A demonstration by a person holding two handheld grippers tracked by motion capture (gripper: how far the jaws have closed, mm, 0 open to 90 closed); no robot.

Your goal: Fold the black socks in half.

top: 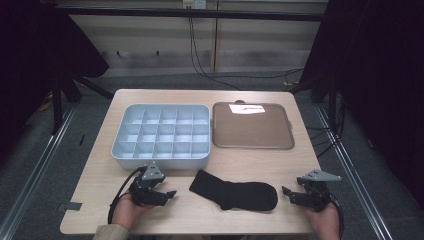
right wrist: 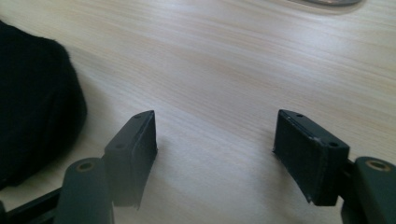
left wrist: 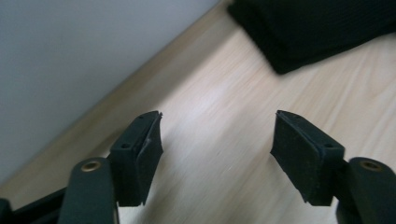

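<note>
Dark curtains are hanging at both sides of the room, a pale panelled wall is standing at twelve o'clock, and black cables are trailing down it onto grey carpet. Metal rails are running along the floor on either side of the light wooden table (top: 240, 160), whose pale grain is lying bare between the things on it. At about eleven o'clock on the tabletop a grey compartment box (top: 162, 134) is sitting with its cells showing nothing inside, and just beside it, at one o'clock, a flat brown tray (top: 252, 126) is catching a bright glare near its far edge. Down at six o'clock the black sock (top: 234, 194) is lying flat on the wood, between the two grippers and touching neither. The left gripper (top: 169, 194) is resting at seven o'clock, jaws parted over bare wood, pointing towards the sock. The right gripper (top: 286, 192) is resting at five o'clock, jaws likewise apart with nothing between them.
</note>
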